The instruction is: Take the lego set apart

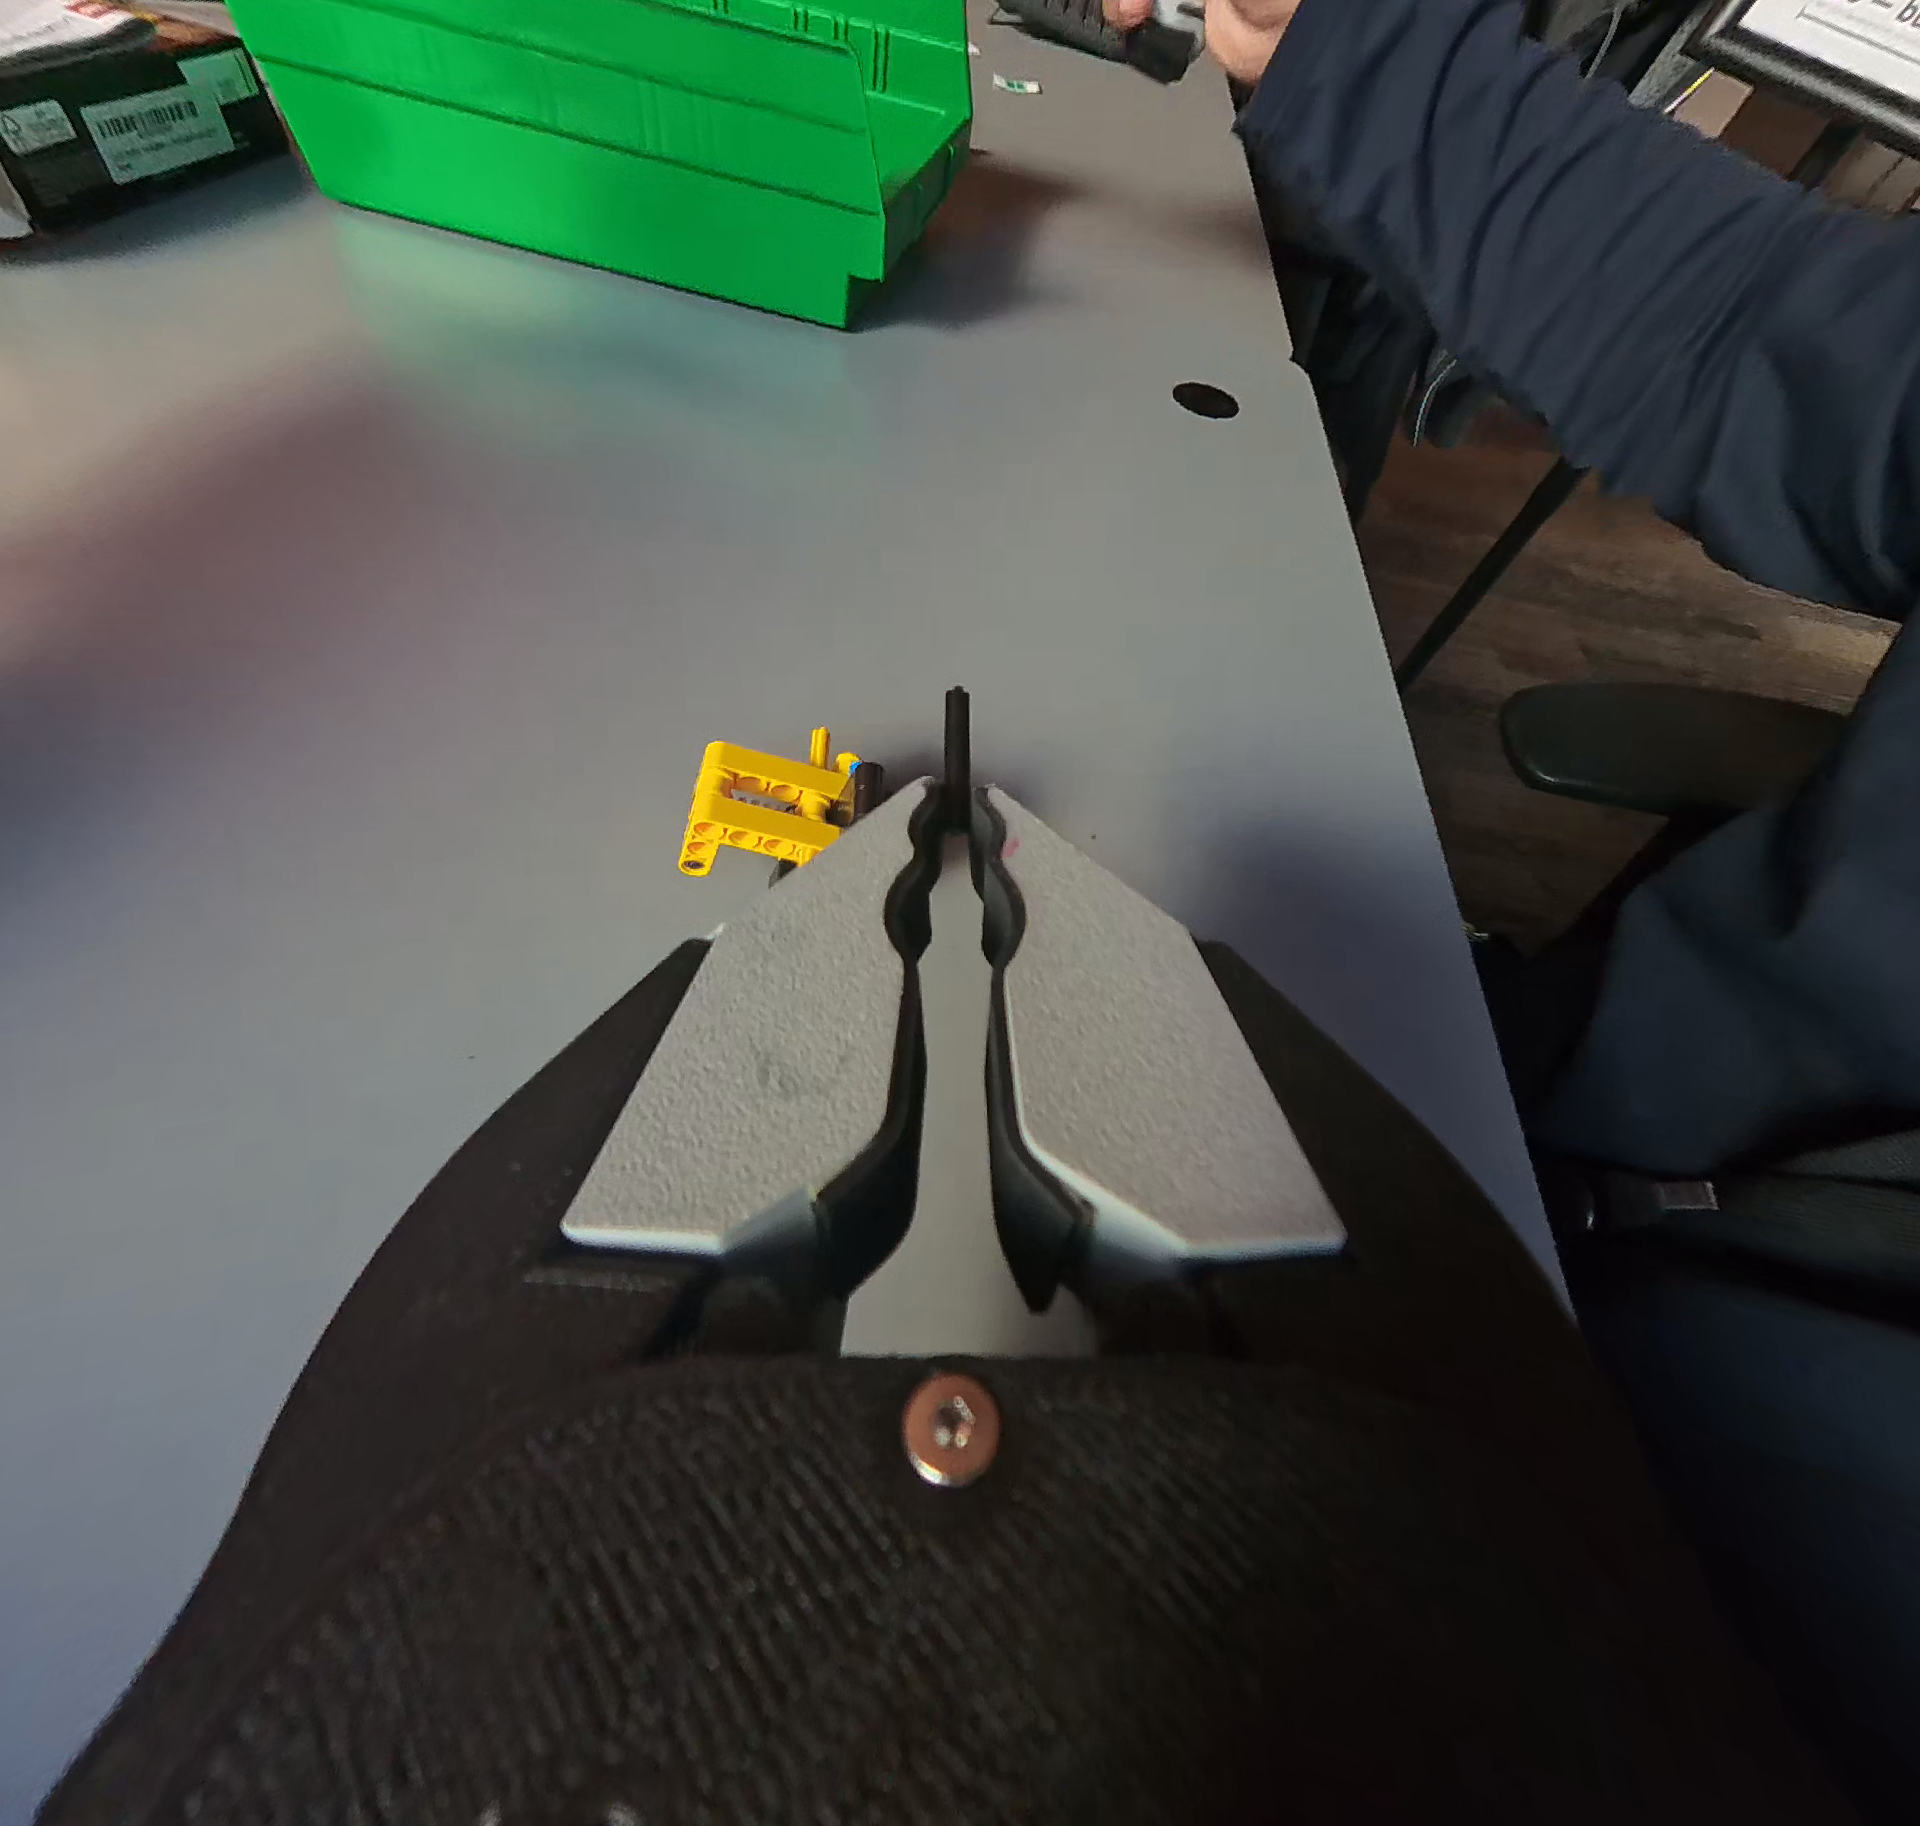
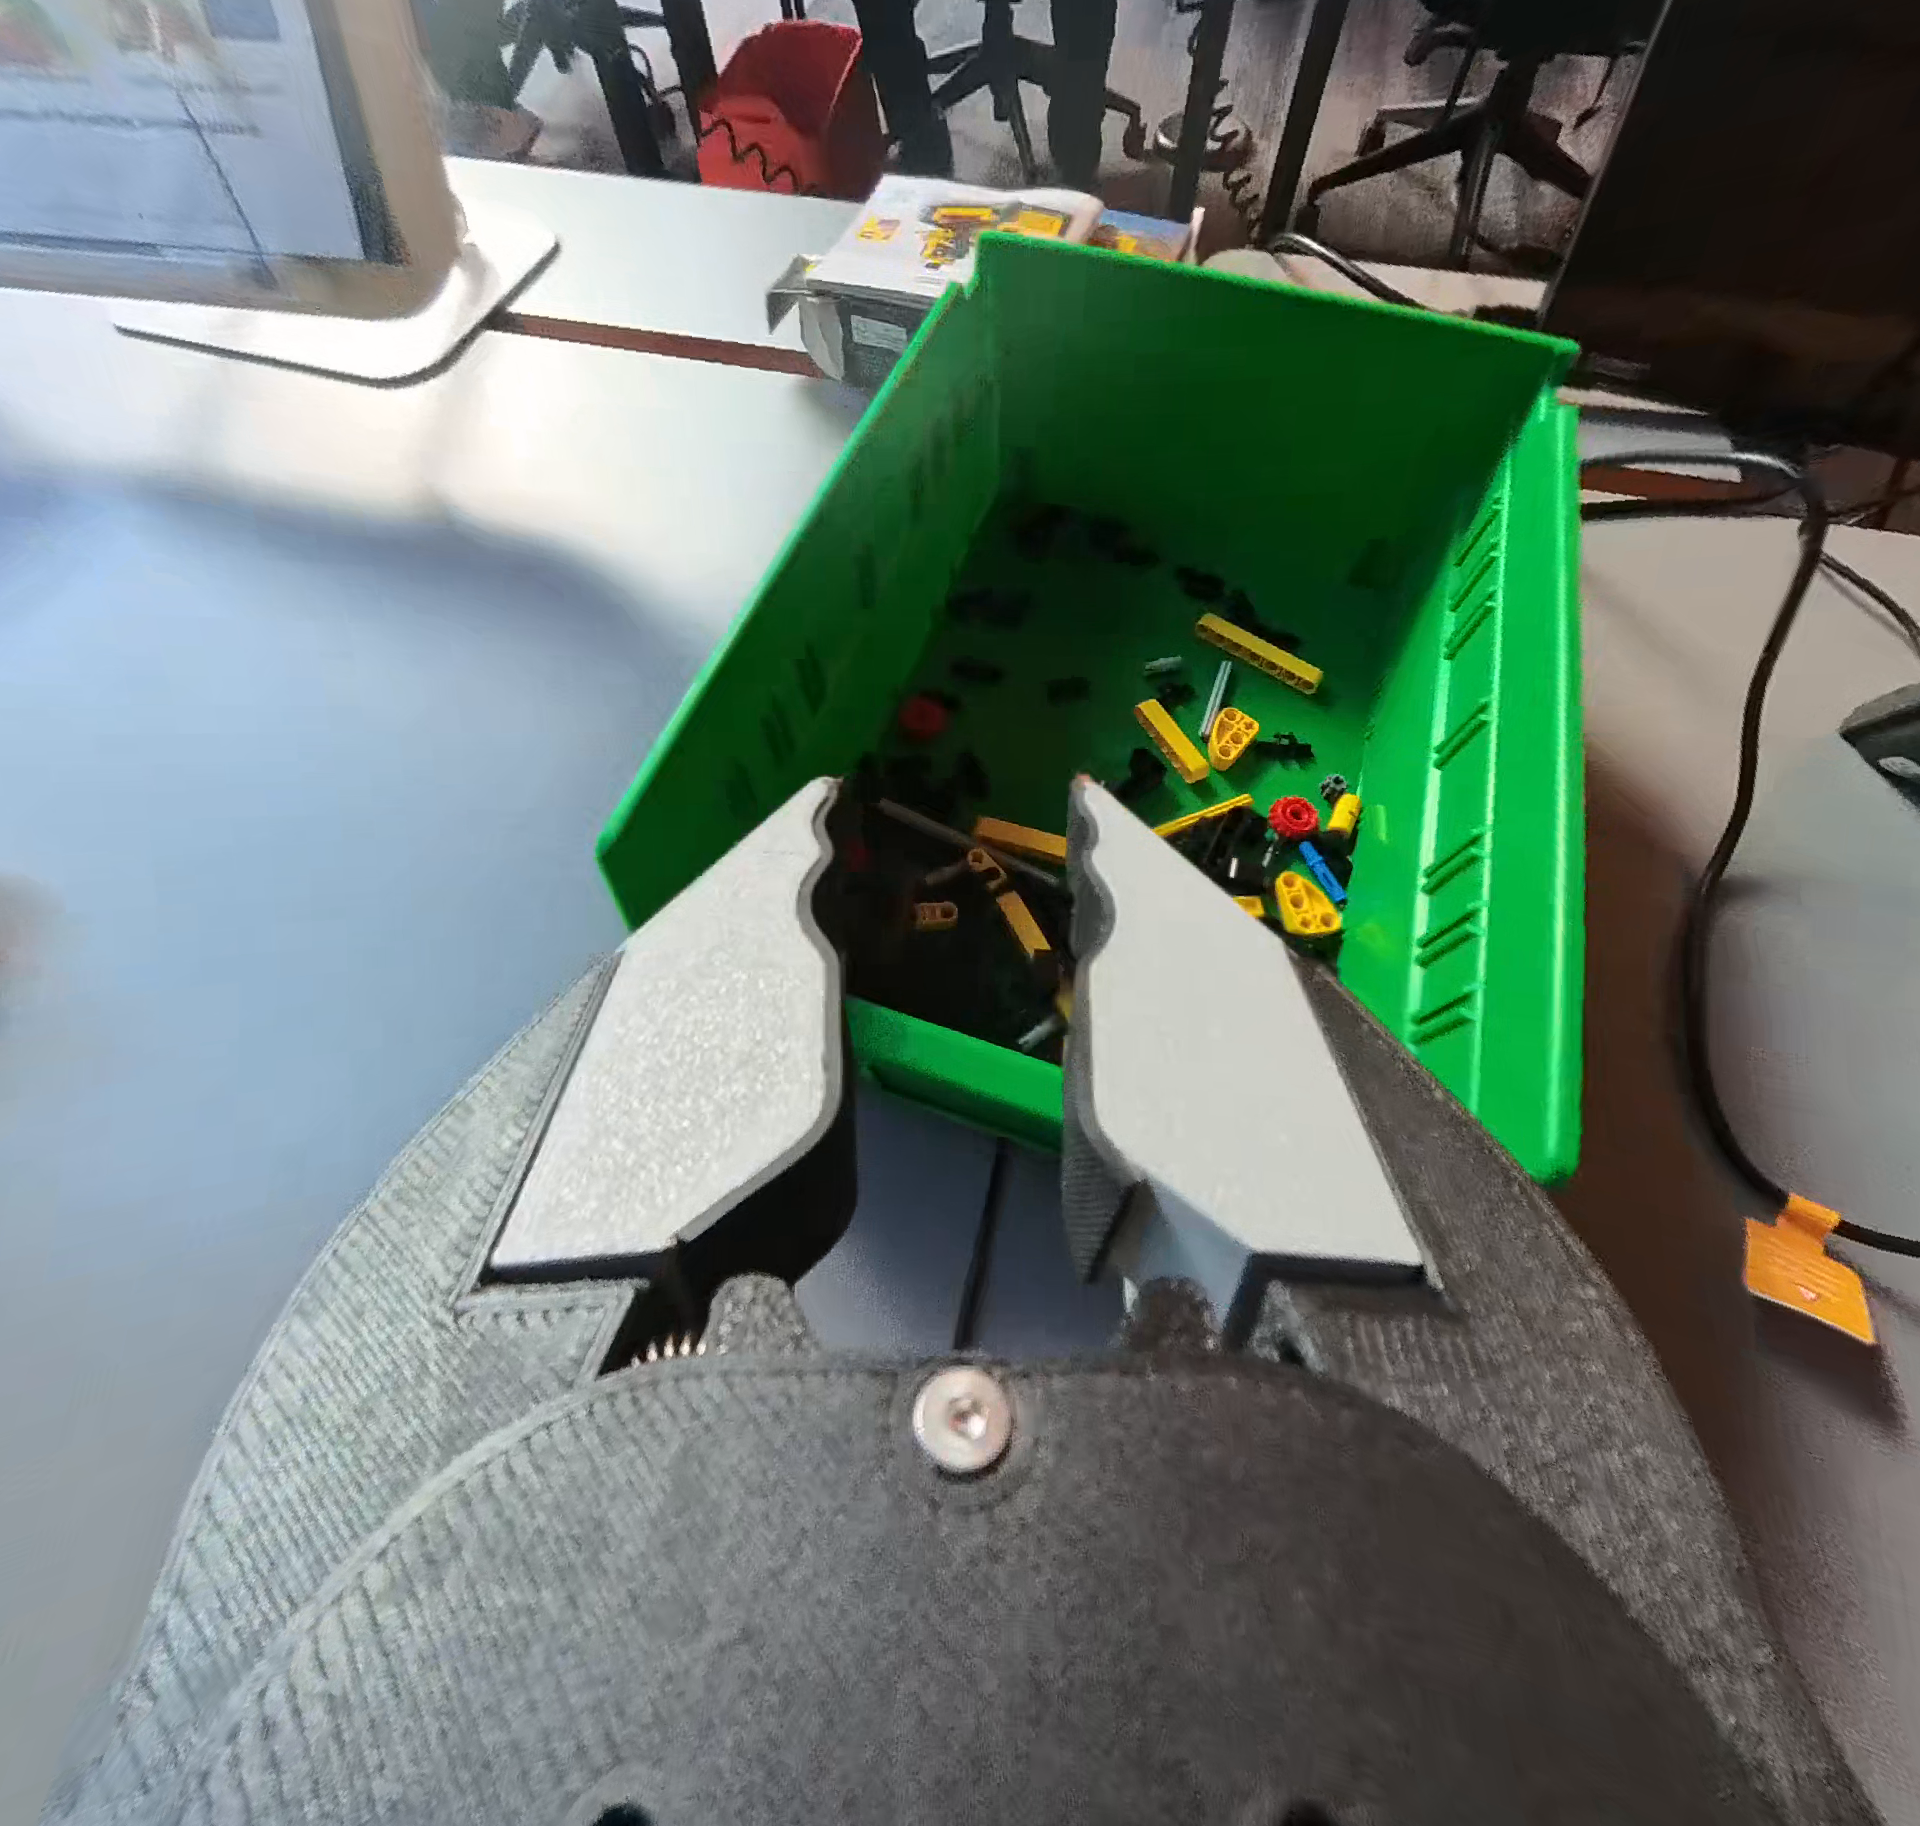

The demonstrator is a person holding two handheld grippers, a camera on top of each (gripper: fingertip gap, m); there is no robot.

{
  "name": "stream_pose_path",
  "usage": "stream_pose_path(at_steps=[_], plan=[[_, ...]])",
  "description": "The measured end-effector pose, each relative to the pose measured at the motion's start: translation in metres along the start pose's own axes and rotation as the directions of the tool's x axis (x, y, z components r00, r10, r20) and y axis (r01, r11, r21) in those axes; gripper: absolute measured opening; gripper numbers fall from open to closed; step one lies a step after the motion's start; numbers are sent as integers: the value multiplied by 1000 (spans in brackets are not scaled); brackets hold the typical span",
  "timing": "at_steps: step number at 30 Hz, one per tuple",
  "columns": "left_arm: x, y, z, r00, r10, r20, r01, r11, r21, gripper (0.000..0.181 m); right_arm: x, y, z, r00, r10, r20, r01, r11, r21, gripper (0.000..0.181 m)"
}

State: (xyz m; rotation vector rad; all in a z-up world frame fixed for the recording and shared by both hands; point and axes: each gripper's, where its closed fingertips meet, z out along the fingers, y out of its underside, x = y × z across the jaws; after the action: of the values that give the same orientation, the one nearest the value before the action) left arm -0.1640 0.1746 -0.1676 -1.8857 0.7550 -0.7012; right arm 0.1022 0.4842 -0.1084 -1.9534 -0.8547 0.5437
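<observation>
In the left wrist view my left gripper (image 1: pixel 954 789) is shut on a thin black axle (image 1: pixel 956 732) that sticks out past its tips, low over the grey table (image 1: pixel 520 581). A small yellow lego assembly (image 1: pixel 764 808) lies on the table just left of the tips. In the right wrist view my right gripper (image 2: pixel 951 789) is open and empty, above the near end of the green bin (image 2: pixel 1475 841). The bin holds several loose yellow, black, red and blue pieces (image 2: pixel 1226 737). The bin also shows in the left wrist view (image 1: pixel 582 114).
A person's arm in a dark sleeve (image 1: pixel 1558 249) reaches across the table's right edge. Boxes (image 1: pixel 114 124) lie at the far left. A monitor base (image 2: pixel 343 322), a lego box (image 2: pixel 935 259), cables (image 2: pixel 1745 737) and an orange tag (image 2: pixel 1808 1267) surround the bin.
</observation>
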Motion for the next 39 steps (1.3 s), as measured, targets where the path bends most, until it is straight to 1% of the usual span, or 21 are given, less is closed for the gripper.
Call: stream_pose_path(at_steps=[1, 2, 4, 5, 7, 8, 9, 10, 11, 13, 15, 17, 20, 22, 25, 27, 29, 33, 37, 38, 39], plan=[[0, -2, -1, 1000, 2, 3, -2, 1000, 6, 1, -8, -2, 0, 1000, -3, 15, 3, 1000, 15, 43], [-1, -3, -2, 1000, 3, 6, -3, 1000, 13, 1, -22, -4, 2, 998, -18, 54, 16, 999, 35, 40], [-1, -5, -3, 1000, 0, 3, 0, 1000, 27, 1, -58, -7, 5, 989, -53, 141, 44, 997, 71, 40], [0, -6, -3, 1000, -5, -6, 5, 999, 38, 1, -85, -8, 7, 973, -81, 214, 61, 993, 99, 41], [2, -8, -4, 1000, -8, -25, 9, 998, 60, 1, -148, -7, 9, 911, -164, 379, 111, 981, 159, 39], [2, -9, -4, 1000, -2, -27, 4, 998, 64, 1, -183, -4, 8, 856, -206, 474, 126, 973, 195, 38], [3, -9, -3, 1000, 10, -28, -8, 998, 70, 1, -223, -1, 2, 762, -256, 595, 137, 962, 238, 38], [5, -11, -3, 999, 29, -31, -26, 996, 83, 0, -259, 5, -6, 659, -310, 685, 145, 946, 289, 35], [7, -14, -4, 998, 49, -33, -45, 994, 101, 0, -288, 11, -9, 582, -367, 726, 164, 927, 338, 33], [9, -17, -3, 997, 75, -26, -71, 990, 124, 1, -334, 28, -7, 477, -475, 740, 258, 880, 399, 33], [8, -16, -1, 997, 74, -18, -71, 990, 124, 1, -367, 39, -1, 422, -550, 721, 326, 834, 446, 29], [8, -15, 1, 997, 69, -24, -65, 990, 128, 1, -391, 47, 1, 376, -592, 713, 370, 801, 470, 25], [13, -16, 2, 996, 76, -53, -68, 988, 141, 1, -407, 47, 3, 360, -617, 700, 392, 781, 487, 16], [16, -17, 2, 994, 82, -65, -72, 987, 145, 0, -410, 47, 3, 356, -620, 699, 396, 778, 488, 14], [19, -17, 2, 993, 93, -71, -82, 986, 144, 1, -411, 45, -1, 350, -618, 704, 379, 781, 497, 8], [22, -18, 2, 991, 104, -79, -92, 984, 151, 1, -409, 46, 2, 361, -626, 691, 397, 774, 494, 6], [22, -18, 2, 991, 110, -75, -98, 984, 147, 1, -410, 48, 2, 353, -626, 695, 402, 772, 491, 3], [23, -17, 3, 991, 118, -69, -107, 985, 137, 2, -410, 54, 5, 341, -631, 697, 430, 764, 481, 2], [19, -22, 2, 996, 80, -46, -72, 985, 160, 2, -403, 44, 0, 368, -610, 701, 412, 783, 466, 2], [16, -24, 0, 997, 72, -29, -66, 983, 170, 3, -393, 34, 0, 403, -611, 681, 400, 787, 470, 2], [13, -25, -2, 998, 69, -11, -66, 982, 175, 5, -378, 22, 0, 458, -609, 647, 389, 792, 470, 2]])
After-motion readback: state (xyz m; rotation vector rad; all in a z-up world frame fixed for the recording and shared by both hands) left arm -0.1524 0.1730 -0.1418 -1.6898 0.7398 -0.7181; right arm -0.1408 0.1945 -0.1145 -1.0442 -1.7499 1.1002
